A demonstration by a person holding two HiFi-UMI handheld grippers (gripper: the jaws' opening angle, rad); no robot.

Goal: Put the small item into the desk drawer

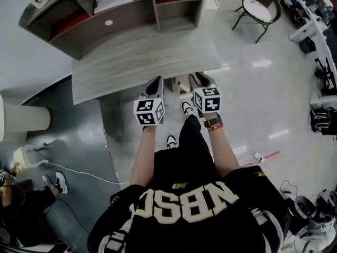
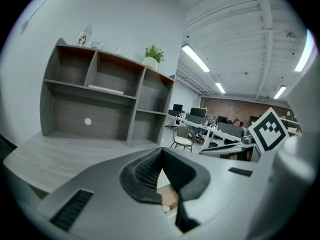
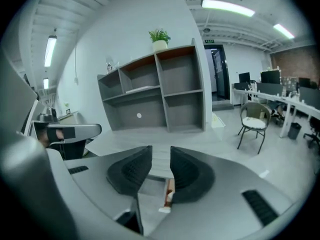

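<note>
The grey wooden desk [image 1: 131, 62] carries a shelf unit [image 1: 121, 15] at its back. Both grippers hang at the desk's front edge, above the floor. My left gripper [image 1: 156, 83] is shut, its pad tips touching with nothing between them [image 2: 161, 154]. My right gripper [image 1: 202, 79] is open, and only the desk top shows through the gap [image 3: 161, 156]. Between and below them is a tan-lined opening [image 1: 182, 84], apparently the drawer. A small white item [image 2: 165, 209] lies on that tan surface, seen under the left jaws. A brown and white strip [image 3: 169, 194] shows below the right jaws.
A person's legs and white shoes [image 1: 188, 108] stand right before the desk. A chair [image 1: 258, 9] stands on the shiny floor at the back right. Cables [image 1: 79, 173] and a seated person's feet [image 1: 55, 182] are at the left. More desks line the right side.
</note>
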